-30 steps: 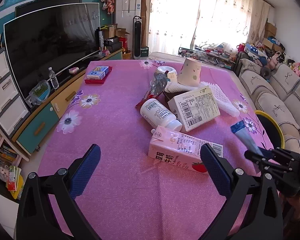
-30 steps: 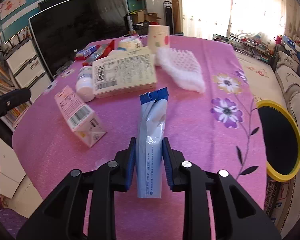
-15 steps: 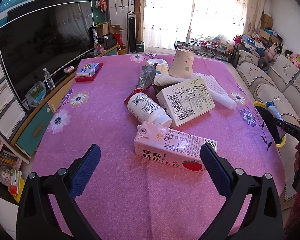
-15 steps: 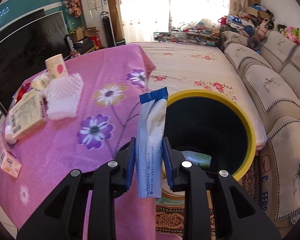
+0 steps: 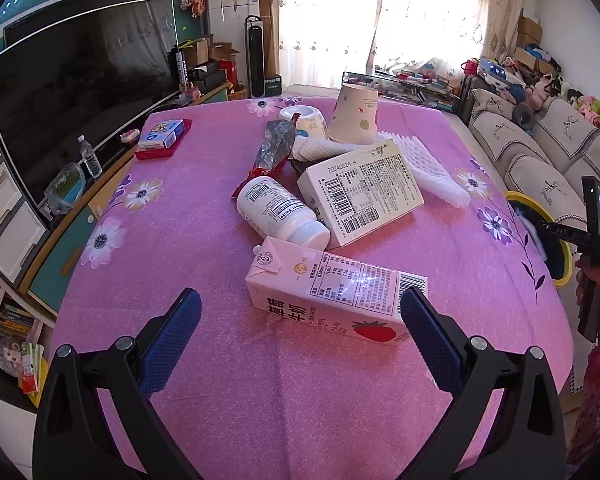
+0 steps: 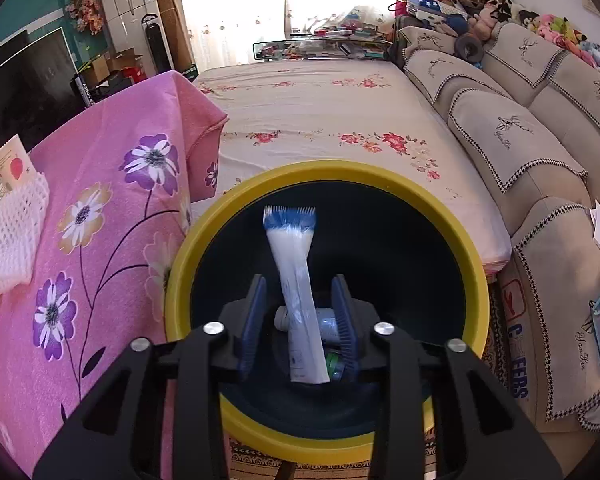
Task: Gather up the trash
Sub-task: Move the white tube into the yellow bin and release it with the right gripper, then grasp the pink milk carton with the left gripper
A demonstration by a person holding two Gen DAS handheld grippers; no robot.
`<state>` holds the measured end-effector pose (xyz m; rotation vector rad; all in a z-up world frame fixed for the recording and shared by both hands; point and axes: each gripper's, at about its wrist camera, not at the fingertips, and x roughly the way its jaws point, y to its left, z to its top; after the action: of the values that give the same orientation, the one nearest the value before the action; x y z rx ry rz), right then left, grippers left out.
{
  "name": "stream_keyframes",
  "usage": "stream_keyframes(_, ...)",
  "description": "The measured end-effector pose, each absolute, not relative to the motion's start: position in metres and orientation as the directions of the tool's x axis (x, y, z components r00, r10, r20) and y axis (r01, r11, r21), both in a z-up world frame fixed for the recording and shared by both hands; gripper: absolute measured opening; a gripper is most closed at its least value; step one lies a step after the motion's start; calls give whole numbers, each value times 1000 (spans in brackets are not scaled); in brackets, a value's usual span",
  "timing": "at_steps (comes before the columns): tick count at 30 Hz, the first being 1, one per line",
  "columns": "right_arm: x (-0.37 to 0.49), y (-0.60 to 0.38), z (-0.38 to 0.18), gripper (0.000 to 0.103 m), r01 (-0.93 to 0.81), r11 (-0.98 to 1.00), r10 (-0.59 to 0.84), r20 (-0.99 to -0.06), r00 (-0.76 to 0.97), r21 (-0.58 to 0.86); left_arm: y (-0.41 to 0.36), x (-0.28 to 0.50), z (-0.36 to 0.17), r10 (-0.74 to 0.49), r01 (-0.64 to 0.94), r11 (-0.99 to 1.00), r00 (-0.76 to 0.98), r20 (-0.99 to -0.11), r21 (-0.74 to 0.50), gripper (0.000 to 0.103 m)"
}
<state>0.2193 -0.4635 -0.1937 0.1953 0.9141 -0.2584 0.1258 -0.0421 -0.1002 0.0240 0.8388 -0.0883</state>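
Here, my right gripper (image 6: 300, 320) hangs over the round black bin with the yellow rim (image 6: 384, 172), its jaws having just been opening — the white plastic wrapper with a blue serrated end (image 6: 296, 276) stands between the blue pads, and a gap shows on each side of it, so I no longer pinch it. In the bin's dark bottom lies a white tube-like piece of trash, partly hidden behind the wrapper. My left gripper (image 5: 300, 320) is spread wide and empty above the table under its pink foam cloth printed with purple and white flowers (image 5: 160, 240).

On that cloth lies the rest: a pink-and-white milk carton with a strawberry picture and Chinese characters (image 5: 332, 296) on its side just ahead of my left pads, a white plastic pill bottle (image 5: 280, 216) touching it, and a cream cardboard box (image 5: 364, 188) stamped "20240524 A" with barcodes. Behind them are a white foam fruit net (image 5: 432, 168), an upturned paper cup with dots (image 5: 356, 114) and a crumpled silver wrapper (image 5: 274, 148).

Around us — a large dark television (image 5: 72, 92), a beige sofa with stitched covers (image 6: 512, 128) and bright curtained windows.
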Motion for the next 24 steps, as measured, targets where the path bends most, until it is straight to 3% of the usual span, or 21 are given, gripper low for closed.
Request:
stream_keyframes(6,208,-461,-189,52,306,948,-124,-789,602,85,-41,131,-107,-85,94,995,648,-757,-32,98)
stream_keyframes(24,193,-423,-160,57,210,972,-57,-752,656,110,-74,137,-112,-131,133,989,620,-773,-61,98)
